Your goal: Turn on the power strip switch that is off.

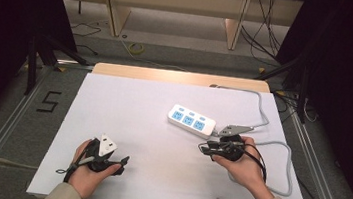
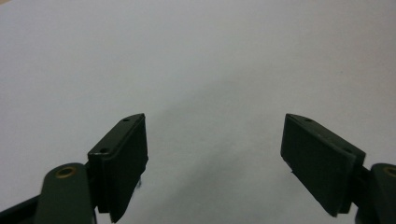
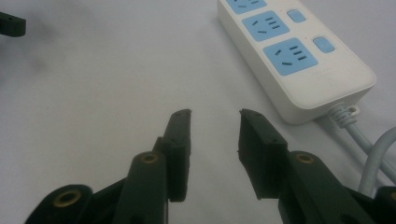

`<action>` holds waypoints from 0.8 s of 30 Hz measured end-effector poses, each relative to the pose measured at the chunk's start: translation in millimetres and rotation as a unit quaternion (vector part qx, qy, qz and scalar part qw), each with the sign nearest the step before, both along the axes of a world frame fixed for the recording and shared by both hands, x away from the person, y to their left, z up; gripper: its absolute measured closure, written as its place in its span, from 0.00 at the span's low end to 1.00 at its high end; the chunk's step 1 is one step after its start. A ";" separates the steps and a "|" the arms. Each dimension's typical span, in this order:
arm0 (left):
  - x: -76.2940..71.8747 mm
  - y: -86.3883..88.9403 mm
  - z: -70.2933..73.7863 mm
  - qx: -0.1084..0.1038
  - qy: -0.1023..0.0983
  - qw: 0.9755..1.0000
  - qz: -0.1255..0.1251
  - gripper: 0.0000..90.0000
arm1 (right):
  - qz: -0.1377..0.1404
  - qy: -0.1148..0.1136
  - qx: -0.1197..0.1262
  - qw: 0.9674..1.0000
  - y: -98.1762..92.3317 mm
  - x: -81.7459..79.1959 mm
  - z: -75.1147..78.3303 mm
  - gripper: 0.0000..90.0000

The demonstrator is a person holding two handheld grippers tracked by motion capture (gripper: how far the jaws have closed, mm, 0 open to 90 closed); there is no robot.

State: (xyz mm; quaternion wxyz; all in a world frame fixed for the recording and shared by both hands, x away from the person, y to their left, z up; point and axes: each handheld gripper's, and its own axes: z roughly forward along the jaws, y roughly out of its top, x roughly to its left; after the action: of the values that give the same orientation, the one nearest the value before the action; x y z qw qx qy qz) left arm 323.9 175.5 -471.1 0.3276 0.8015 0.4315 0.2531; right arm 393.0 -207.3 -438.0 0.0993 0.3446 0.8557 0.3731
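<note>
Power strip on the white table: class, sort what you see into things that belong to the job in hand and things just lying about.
Belongs to the job:
- power strip, white with blue sockets
- its grey cable
- right tool, open, empty, beside the strip
- left tool, open, empty

Just lying about:
- yellow cable coil on the floor
- black "5" mark on the floor

In the right gripper view the white power strip (image 3: 299, 60) is cut off by the top edge, so its far sockets are only partly seen, and its grey cable (image 3: 369, 144) runs out at the right edge. A small black part (image 3: 11, 24) at the left edge is cropped (what it belongs to cannot be told). In the high view the socket markings on the strip (image 1: 191, 120) are too small to read, and the right hand (image 1: 242, 165) covers much of the right gripper (image 1: 205, 148).
</note>
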 end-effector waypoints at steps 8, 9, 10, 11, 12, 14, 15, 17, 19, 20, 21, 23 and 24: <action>-0.1 -0.4 -0.6 -0.001 0.000 1.000 0.000 0.25 | 0.004 -0.006 0.010 1.000 -3.7 -7.1 -7.8 0.65; -0.1 -0.4 -0.7 -0.001 0.000 1.000 0.000 0.25 | 0.001 -0.006 0.014 1.000 -4.4 -8.4 -8.3 0.65; 0.0 -0.5 -0.8 -0.001 0.000 1.000 -0.001 0.25 | 0.000 -0.008 0.018 1.000 -5.3 -9.6 -9.0 0.64; 0.0 -0.6 -0.8 -0.001 0.000 1.000 -0.001 0.25 | 0.001 -0.008 0.021 1.000 -6.4 -10.8 -9.6 0.64; 0.0 -0.6 -0.7 -0.001 0.000 1.000 -0.001 0.25 | 0.002 -0.011 0.022 1.000 -7.0 -12.1 -9.9 0.64; -0.1 -0.7 -0.7 -0.001 0.000 1.000 -0.001 0.25 | 0.004 -0.014 0.027 1.000 -7.6 -14.6 -9.9 0.64; -0.1 -0.6 -0.7 0.000 0.000 1.000 0.000 0.25 | 0.005 -0.016 0.027 1.000 -8.0 -15.3 -9.7 0.63; -0.1 -0.5 -0.7 0.000 0.000 1.000 0.000 0.25 | 0.006 -0.022 0.029 0.999 -8.2 -16.4 -9.6 0.62; 0.0 -0.5 -0.7 -0.001 0.000 1.000 0.000 0.25 | 0.007 -0.026 0.032 0.999 -8.2 -17.4 -10.3 0.61; 0.2 -0.5 -0.8 -0.001 0.000 1.000 0.000 0.25 | 0.007 -0.025 0.032 0.999 -8.0 -17.9 -10.7 0.60; 0.3 -0.5 -0.9 -0.001 0.000 1.000 0.000 0.25 | 0.008 -0.025 0.031 0.999 -7.9 -18.2 -11.4 0.60; 0.5 -0.3 -1.0 -0.001 0.000 1.000 0.000 0.25 | 0.007 -0.026 0.031 0.999 -8.3 -18.5 -12.4 0.59; 0.6 0.0 -1.1 0.000 0.001 1.000 0.000 0.25 | 0.006 -0.025 0.031 0.999 -8.4 -18.8 -12.8 0.59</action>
State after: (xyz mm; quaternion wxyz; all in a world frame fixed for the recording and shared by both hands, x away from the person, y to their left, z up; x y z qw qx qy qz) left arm 324.5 175.5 -472.2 0.3273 0.8015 0.4323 0.2521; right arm 374.2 -215.7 -450.8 0.1078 0.3331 0.8428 0.4089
